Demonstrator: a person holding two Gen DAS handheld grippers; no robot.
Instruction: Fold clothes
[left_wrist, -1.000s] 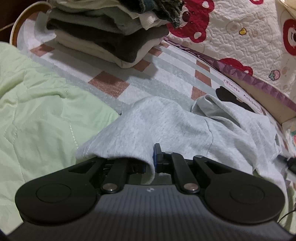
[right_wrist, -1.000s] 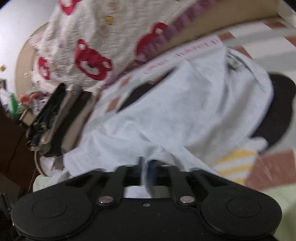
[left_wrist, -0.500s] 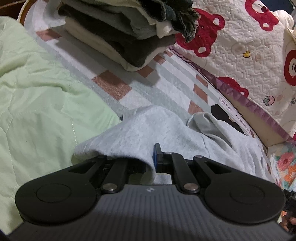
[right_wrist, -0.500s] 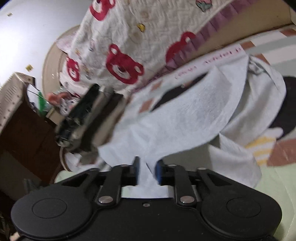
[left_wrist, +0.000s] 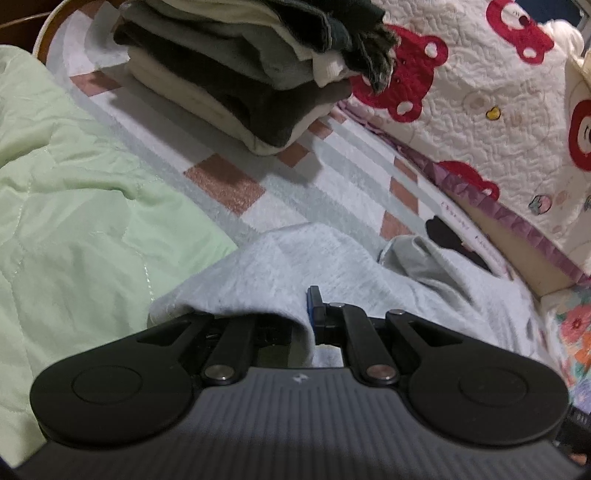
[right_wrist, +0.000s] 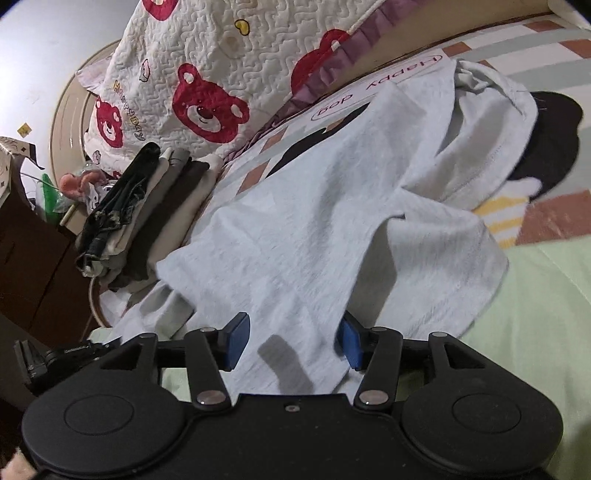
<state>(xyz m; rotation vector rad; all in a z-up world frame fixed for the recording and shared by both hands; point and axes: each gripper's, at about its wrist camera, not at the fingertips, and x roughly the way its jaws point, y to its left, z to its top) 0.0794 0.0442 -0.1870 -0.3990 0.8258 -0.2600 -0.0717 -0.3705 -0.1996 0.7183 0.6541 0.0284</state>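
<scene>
Left gripper (left_wrist: 308, 317) pinches the rumpled grey garment (right_wrist: 314, 221), right gripper (right_wrist: 291, 343) gapes empty over it; near the folded stack (left_wrist: 240, 74), folding remains unfinished

Grippers I'm running: two, the black left gripper (left_wrist: 308, 314) and the black right gripper (right_wrist: 291, 345).
Loose garments: one that I count, a pale grey knit garment (right_wrist: 314, 206).
Stacks: one pile of folded grey, cream and dark clothes (left_wrist: 255, 70).
Quilts: one white quilt printed with red bears (right_wrist: 207, 74).
Blankets: one light green blanket (left_wrist: 74, 206).
</scene>
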